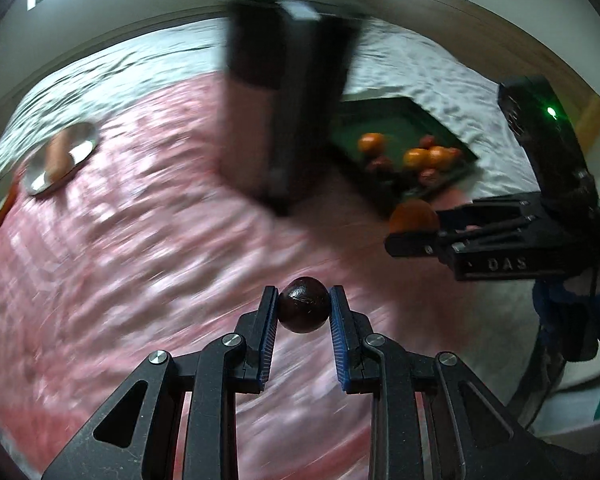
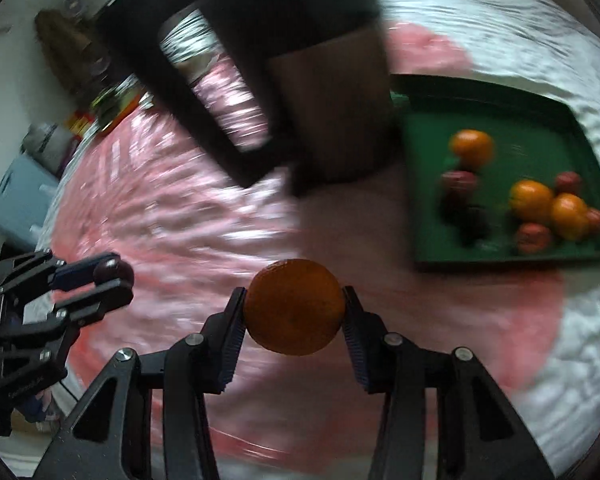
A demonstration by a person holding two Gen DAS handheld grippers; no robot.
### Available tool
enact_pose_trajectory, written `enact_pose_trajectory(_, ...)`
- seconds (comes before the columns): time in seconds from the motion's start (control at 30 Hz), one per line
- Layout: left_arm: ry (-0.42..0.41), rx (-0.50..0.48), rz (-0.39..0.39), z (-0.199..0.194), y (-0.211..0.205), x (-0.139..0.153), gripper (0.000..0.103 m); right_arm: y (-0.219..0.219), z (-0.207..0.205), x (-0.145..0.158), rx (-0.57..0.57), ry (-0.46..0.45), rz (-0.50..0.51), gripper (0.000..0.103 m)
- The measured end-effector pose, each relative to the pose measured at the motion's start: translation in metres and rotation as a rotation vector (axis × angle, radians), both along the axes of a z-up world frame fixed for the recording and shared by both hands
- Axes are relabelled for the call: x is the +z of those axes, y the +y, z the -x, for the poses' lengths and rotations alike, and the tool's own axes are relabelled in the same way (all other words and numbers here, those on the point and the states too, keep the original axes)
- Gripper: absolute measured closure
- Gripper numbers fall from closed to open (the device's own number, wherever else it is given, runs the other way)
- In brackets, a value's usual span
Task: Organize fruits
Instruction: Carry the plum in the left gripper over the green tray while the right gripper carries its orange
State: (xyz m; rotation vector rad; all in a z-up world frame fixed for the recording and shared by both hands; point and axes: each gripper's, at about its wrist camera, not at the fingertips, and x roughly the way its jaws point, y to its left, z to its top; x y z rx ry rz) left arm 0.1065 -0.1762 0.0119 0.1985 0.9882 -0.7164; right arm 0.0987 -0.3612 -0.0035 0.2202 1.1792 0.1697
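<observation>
1. Basically mid-carry right now: hauling two fruits away from the green tray (image 2: pixel 500 258), judging by the heavy blur on the pink-and-white cloth (image 1: pixel 140 240).
2. Left tool (image 1: pixel 303 308) clamping down on a small dark fruit (image 1: pixel 303 310), pads pressing both sides, hanging above the pink cloth.
3. Right tool (image 2: pixel 294 308) gripping an orange (image 2: pixel 294 306) the same way, also up in the air, just left of the tray.
4. Leaving more oranges and reddish fruits sitting in the tray, off to the right.
5. Probably heading for separate spots to sort them. Spotting a silver plate (image 1: pixel 60 156) far left with something already on it, too blurred to name.
6. Needing next: steering around the tall dark box (image 1: pixel 276 100) in the middle, then lowering each fruit gently before letting go, so nothing rolls.
</observation>
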Motion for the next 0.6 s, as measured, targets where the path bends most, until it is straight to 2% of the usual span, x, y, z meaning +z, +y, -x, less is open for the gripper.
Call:
enact_pose_trajectory(0.3,0.005,-0.162,0.039,-0.009,-0.119,0.003,0.082,-0.111,0.002,0.009,-0.157,-0.05,0.058,0.029)
enact_pose_trajectory(0.6,-0.025,-0.168,0.048,-0.058,-0.216,-0.002,0.082,-0.195,-0.028,0.008,-0.243,-0.11,0.108,0.029)
